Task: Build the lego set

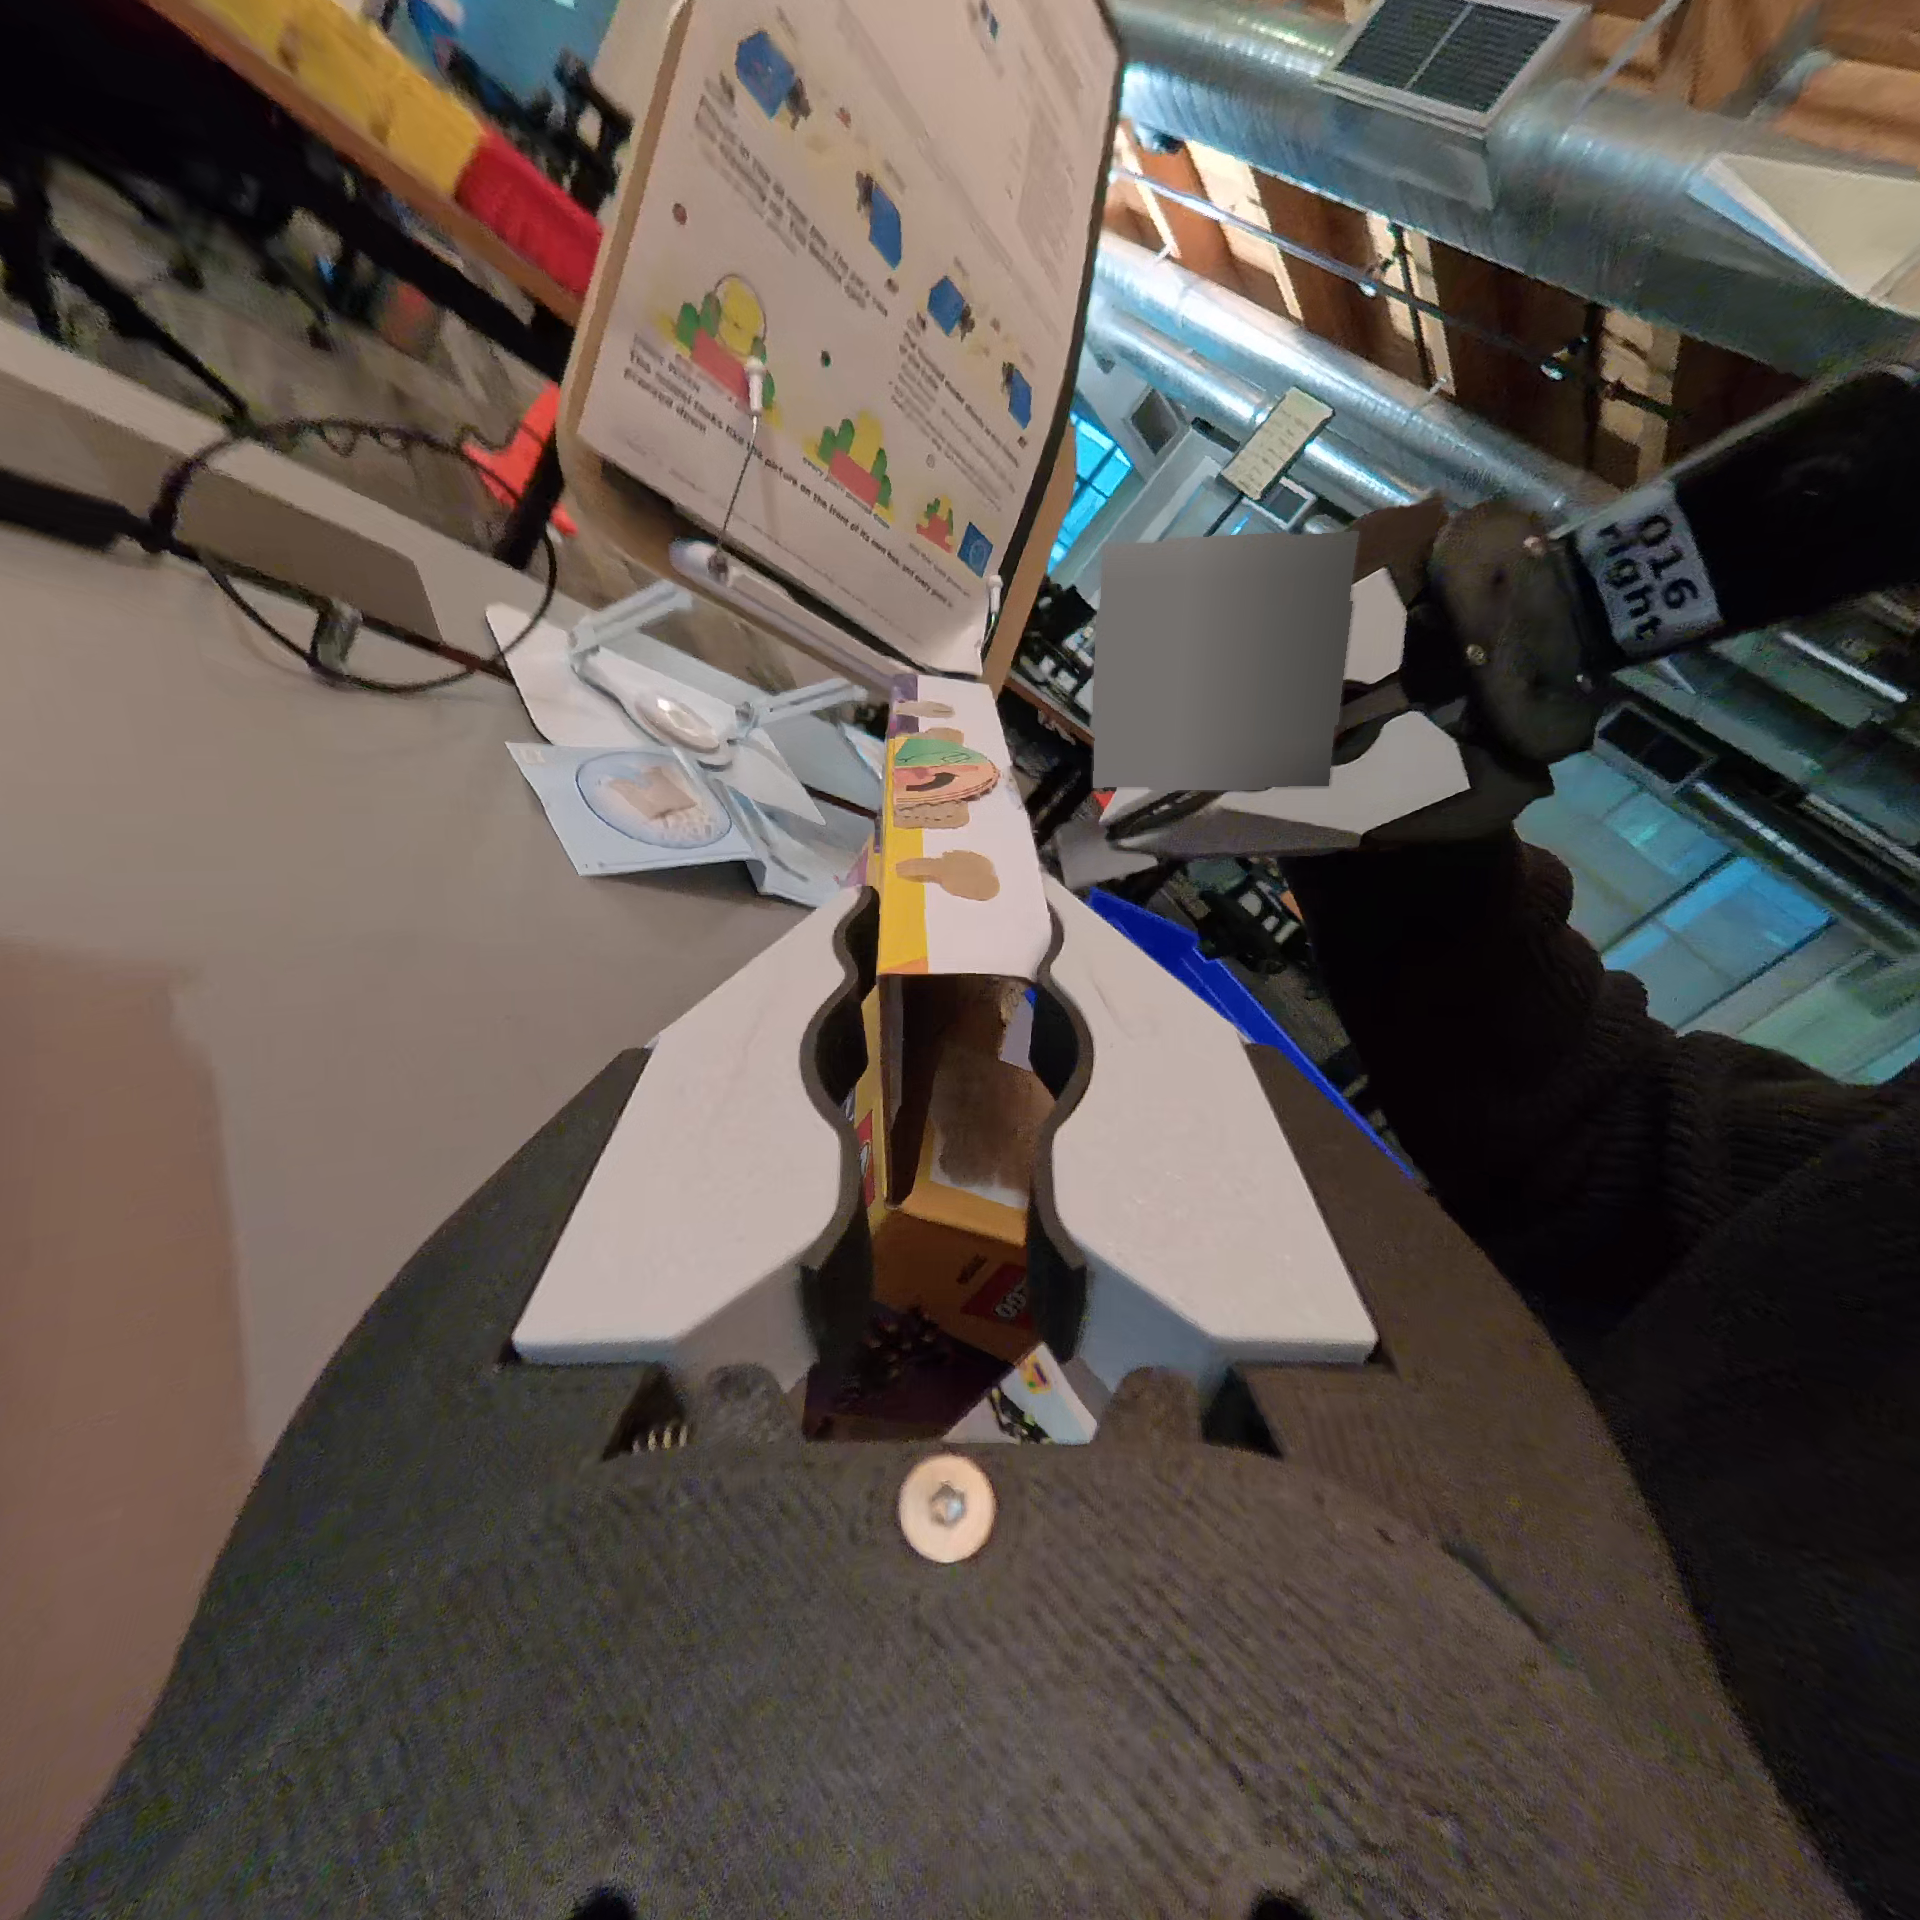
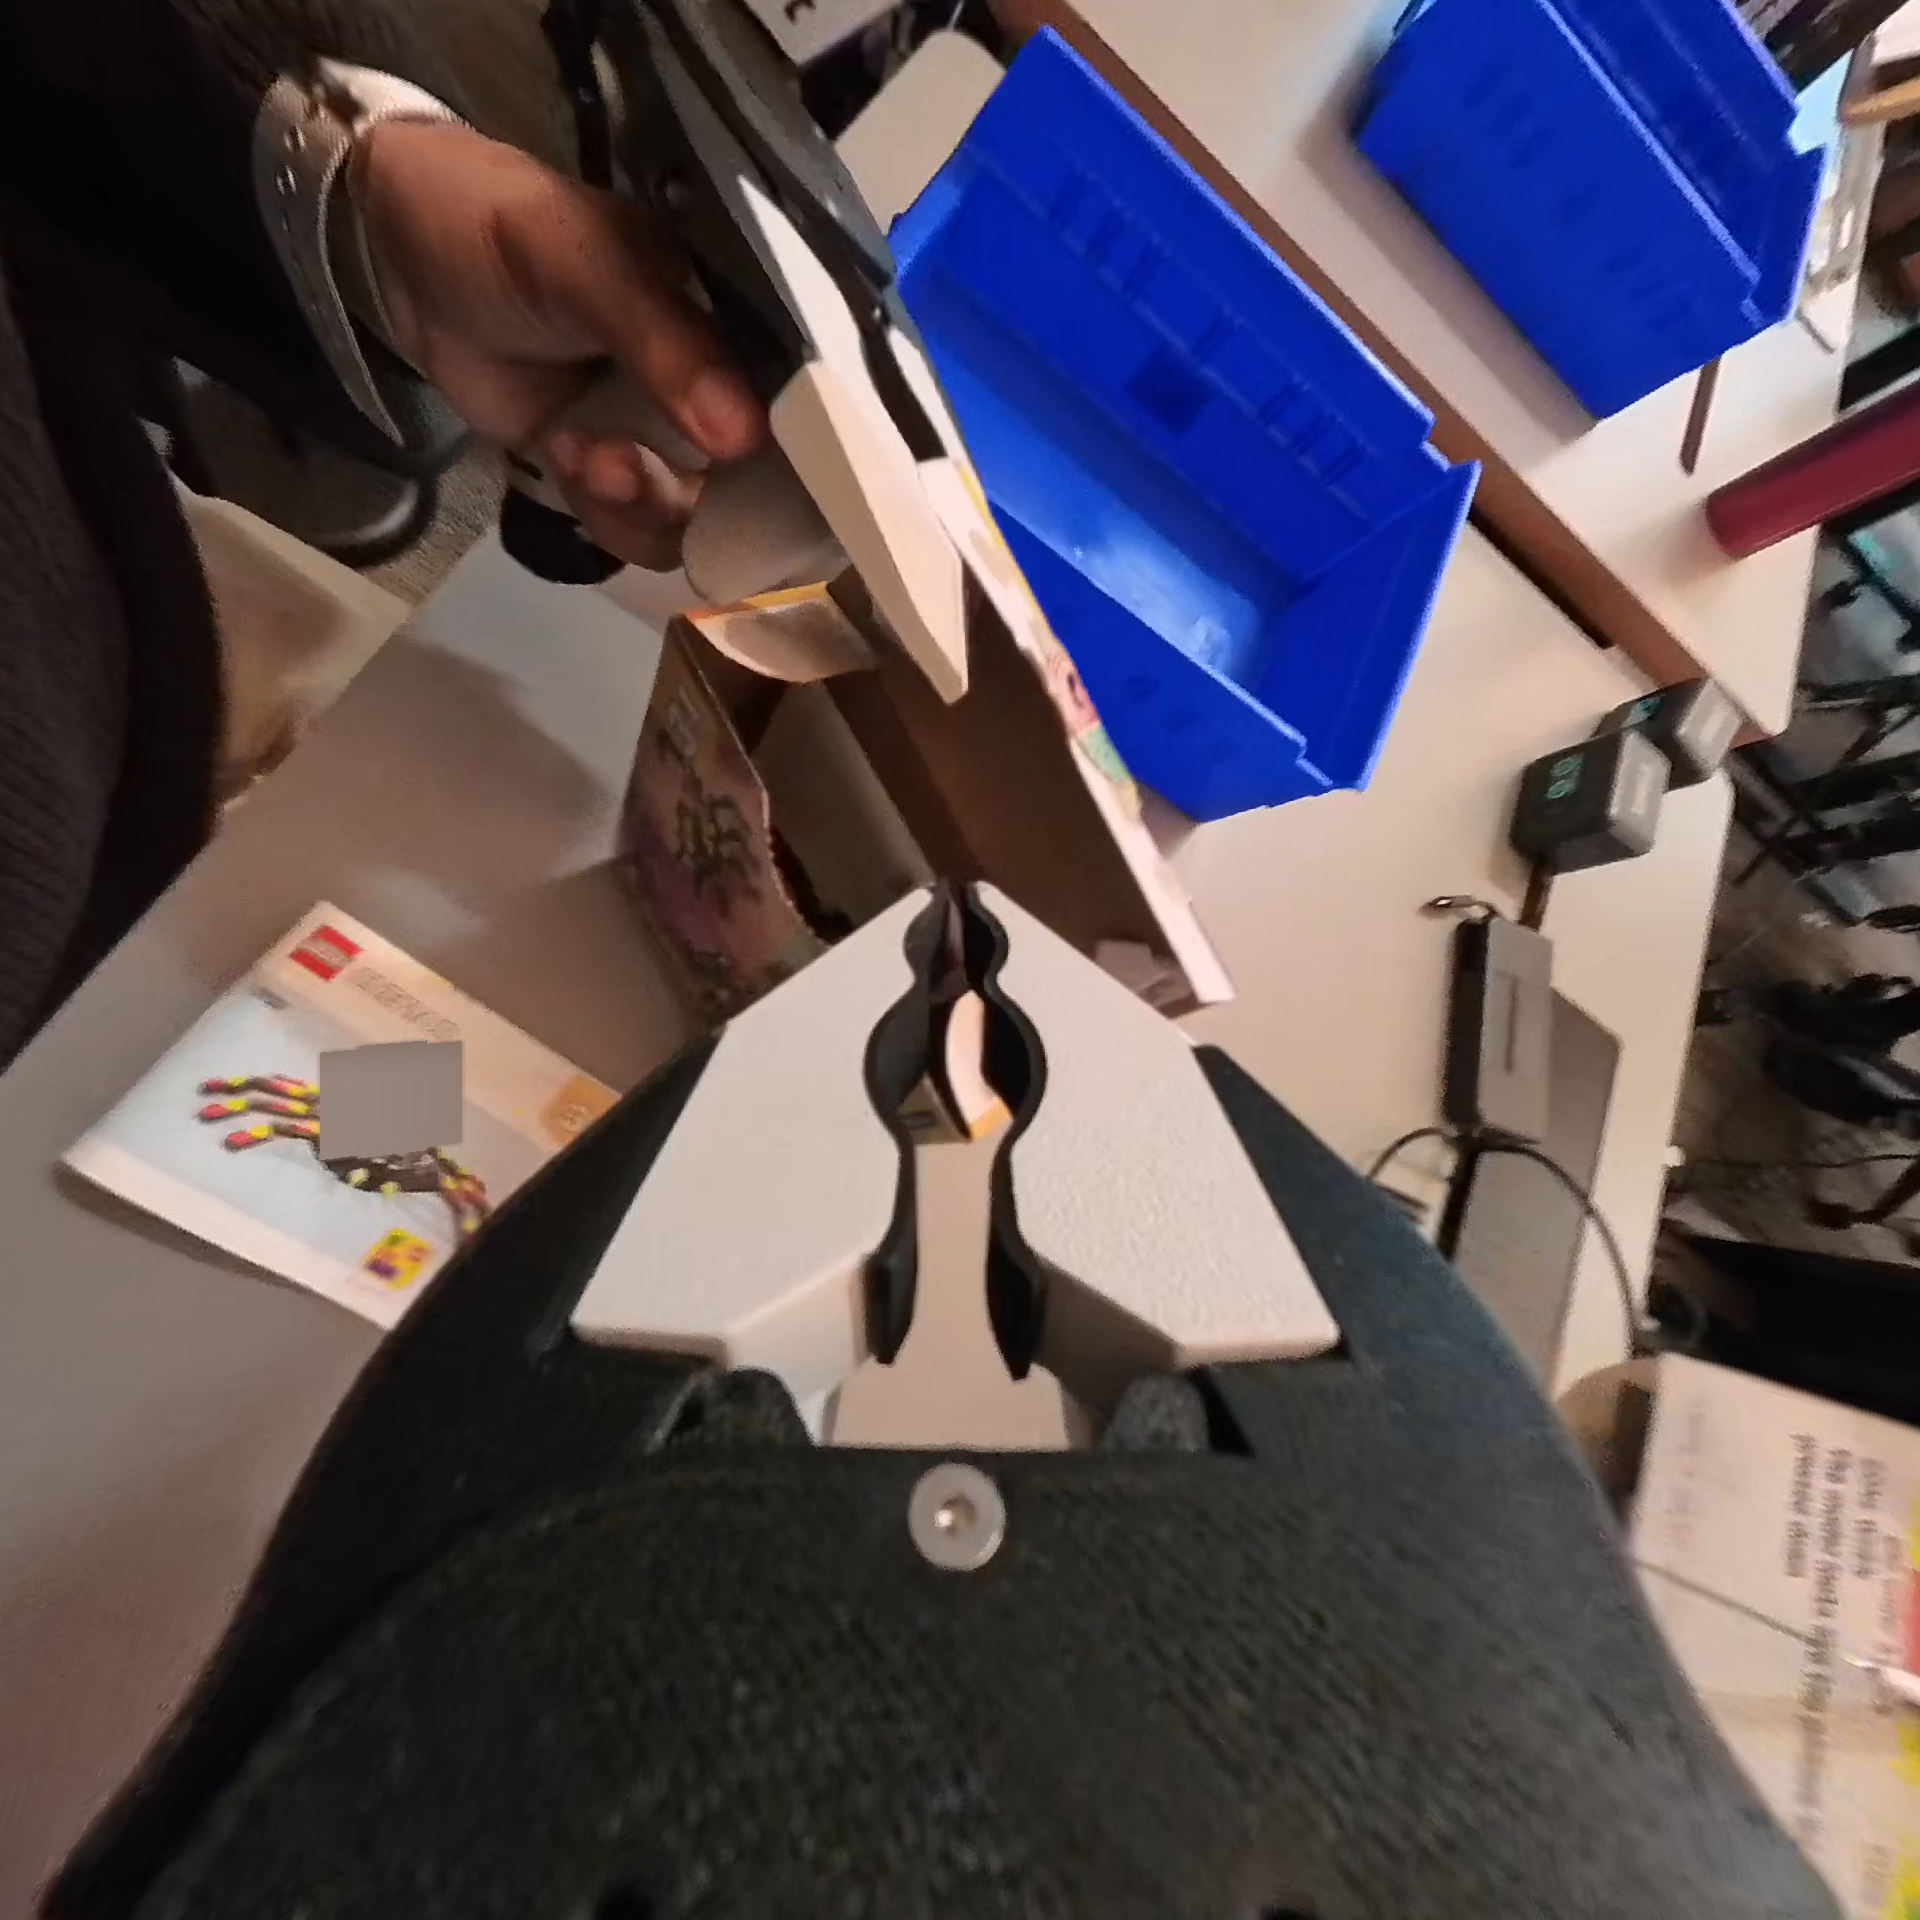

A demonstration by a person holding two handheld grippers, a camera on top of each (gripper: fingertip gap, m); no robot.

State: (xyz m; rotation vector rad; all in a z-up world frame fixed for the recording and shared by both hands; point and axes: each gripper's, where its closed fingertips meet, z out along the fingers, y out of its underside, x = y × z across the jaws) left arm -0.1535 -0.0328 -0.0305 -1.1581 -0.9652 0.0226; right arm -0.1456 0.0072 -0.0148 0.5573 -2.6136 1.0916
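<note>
The lego box (image 1: 966,831), yellow and white cardboard with an open end, is clamped between the white fingers of my left gripper (image 1: 956,925) and held off the table. Its brown inside shows in the right wrist view (image 2: 1018,810). My right gripper (image 2: 956,894) is shut on a cardboard flap (image 2: 966,1060) of the same box. It shows in the left wrist view (image 1: 1117,826) at the upper right. My left gripper (image 2: 935,644), held by a hand, grips the box's far side. The instruction booklet (image 2: 312,1101) lies flat on the table.
A printed instruction board (image 1: 852,312) stands at the back of the grey table (image 1: 260,831). Pale blue leaflets or bags (image 1: 665,790) lie below it. Two blue bins (image 2: 1195,416) (image 2: 1590,177) stand beyond the box. A black cable (image 1: 364,551) loops at the left. The tips of one gripper are about 5 centimeters away from the tips of the other.
</note>
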